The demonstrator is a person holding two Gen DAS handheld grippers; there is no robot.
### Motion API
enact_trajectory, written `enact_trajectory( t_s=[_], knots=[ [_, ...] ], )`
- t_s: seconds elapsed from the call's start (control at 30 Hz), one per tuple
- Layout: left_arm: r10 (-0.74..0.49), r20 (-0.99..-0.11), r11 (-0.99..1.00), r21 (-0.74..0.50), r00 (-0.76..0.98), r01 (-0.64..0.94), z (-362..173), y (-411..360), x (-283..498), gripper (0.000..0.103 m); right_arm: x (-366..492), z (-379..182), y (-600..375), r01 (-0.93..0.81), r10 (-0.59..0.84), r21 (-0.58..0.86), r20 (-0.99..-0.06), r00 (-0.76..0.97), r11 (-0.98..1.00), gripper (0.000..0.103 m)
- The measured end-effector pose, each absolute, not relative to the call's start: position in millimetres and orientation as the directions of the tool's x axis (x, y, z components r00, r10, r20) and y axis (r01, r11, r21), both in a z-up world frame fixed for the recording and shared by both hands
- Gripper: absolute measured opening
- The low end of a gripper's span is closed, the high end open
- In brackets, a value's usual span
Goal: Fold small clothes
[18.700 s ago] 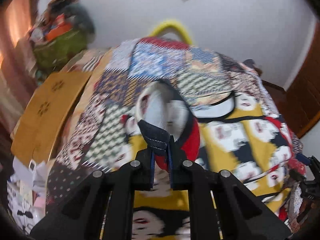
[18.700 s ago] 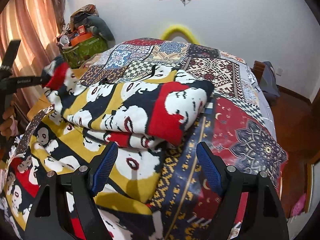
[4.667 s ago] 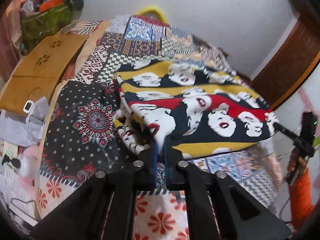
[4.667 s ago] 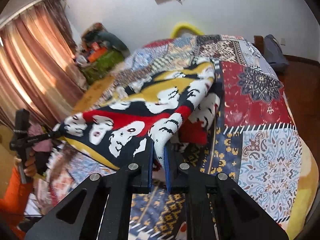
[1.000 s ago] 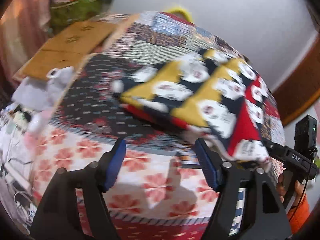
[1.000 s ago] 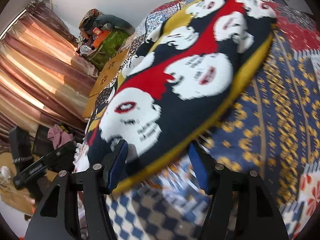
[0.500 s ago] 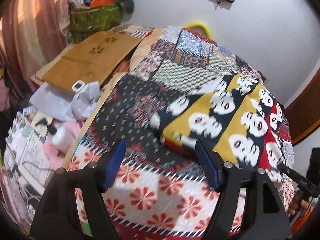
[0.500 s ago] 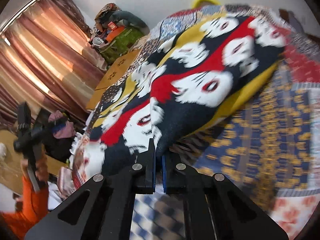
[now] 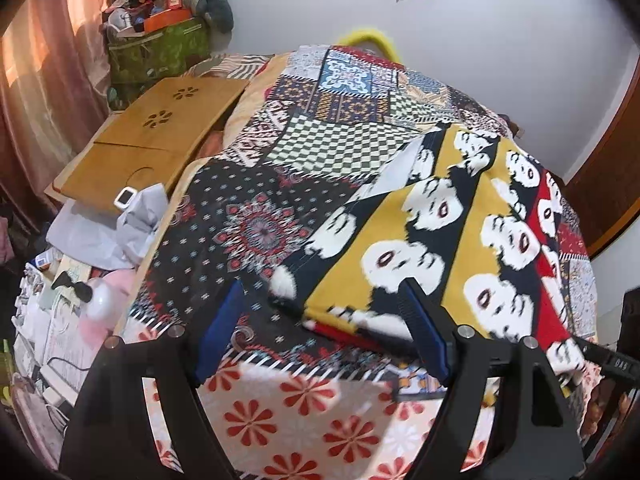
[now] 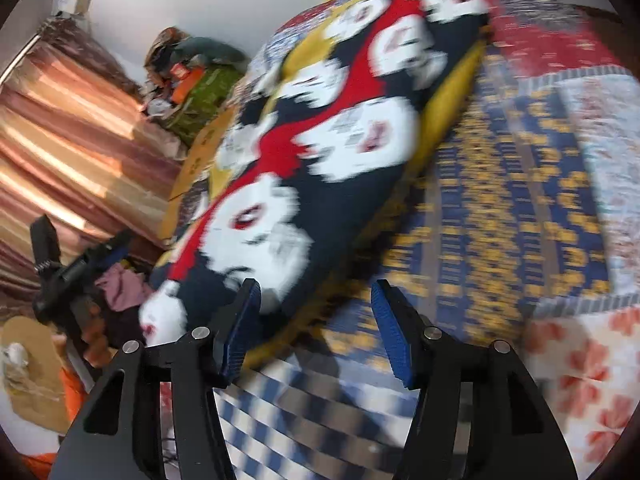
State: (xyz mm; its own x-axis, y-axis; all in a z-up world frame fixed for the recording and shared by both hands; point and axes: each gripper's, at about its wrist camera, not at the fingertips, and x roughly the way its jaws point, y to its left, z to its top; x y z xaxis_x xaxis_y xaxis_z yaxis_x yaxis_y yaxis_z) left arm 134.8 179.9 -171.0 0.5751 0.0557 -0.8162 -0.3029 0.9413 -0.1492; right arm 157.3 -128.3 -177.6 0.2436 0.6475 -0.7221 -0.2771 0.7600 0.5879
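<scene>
A folded garment (image 9: 460, 240) printed with white faces on yellow, black and red lies flat on the patchwork bedspread (image 9: 248, 232). My left gripper (image 9: 318, 292) hovers over the garment's near left corner. Its jaws are opening wide, and the pads (image 9: 222, 328) touch nothing. In the blurred right wrist view the same garment (image 10: 320, 140) fills the middle. My right gripper (image 10: 316, 292) is opening at the garment's near edge. That edge lies between the jaws by the left pad (image 10: 240, 328), and neither pad presses on it.
A wooden lap desk (image 9: 148, 140) and a stuffed green bag (image 9: 160, 48) stand left of the bed. Papers and clutter (image 9: 80, 240) lie below them. Striped curtains (image 10: 80, 120) hang at the left, and a wooden door (image 9: 612, 160) stands at the right.
My right gripper was shut on the garment's edge half a second ago and has let it go. The left gripper has drawn back slightly with its jaws a little wider.
</scene>
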Motion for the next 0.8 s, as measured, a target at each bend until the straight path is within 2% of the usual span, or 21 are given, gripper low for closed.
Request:
enact_trajectory(
  t_s=[0.2, 0.23, 0.27, 0.33, 0.37, 0.6, 0.8],
  knots=[
    [0.057, -0.817, 0.919, -0.182, 0.574, -0.350, -175.3, 199.6, 116.0, 0.079, 167.6, -178.0, -89.3, -0.314, 0.658, 0.583, -0.710, 0.251, 0.749, 0.057],
    [0.053, -0.818, 0.917, -0.187, 0.573, -0.352, -176.3, 201.2, 115.2, 0.079, 168.4, -179.4, -88.3, -0.320, 0.661, 0.583, -0.706, 0.256, 0.747, 0.050],
    [0.055, -0.819, 0.918, -0.184, 0.571, -0.352, -176.6, 201.3, 115.5, 0.079, 169.1, -181.2, -89.8, -0.323, 0.669, 0.590, -0.698, 0.257, 0.740, 0.034],
    [0.069, -0.822, 0.922, -0.164, 0.566, -0.351, -176.5, 199.2, 117.2, 0.079, 172.4, -186.0, -91.0, -0.313, 0.707, 0.637, -0.669, 0.230, 0.704, 0.014],
    [0.071, -0.822, 0.927, -0.155, 0.565, -0.342, -175.8, 196.2, 119.5, 0.079, 174.3, -186.0, -89.3, -0.304, 0.715, 0.649, -0.660, 0.230, 0.697, 0.009],
    [0.062, -0.813, 0.955, -0.121, 0.579, -0.272, -162.1, 176.8, 144.1, 0.079, 162.8, -144.4, -124.5, -0.386, 0.684, 0.569, -0.660, 0.312, 0.726, 0.007],
    [-0.020, -0.818, 0.969, -0.157, 0.575, -0.189, -160.0, 152.1, 179.4, 0.079, 163.6, -143.4, -172.4, -0.343, 0.549, 0.440, -0.754, 0.361, 0.830, 0.007]
  ],
)
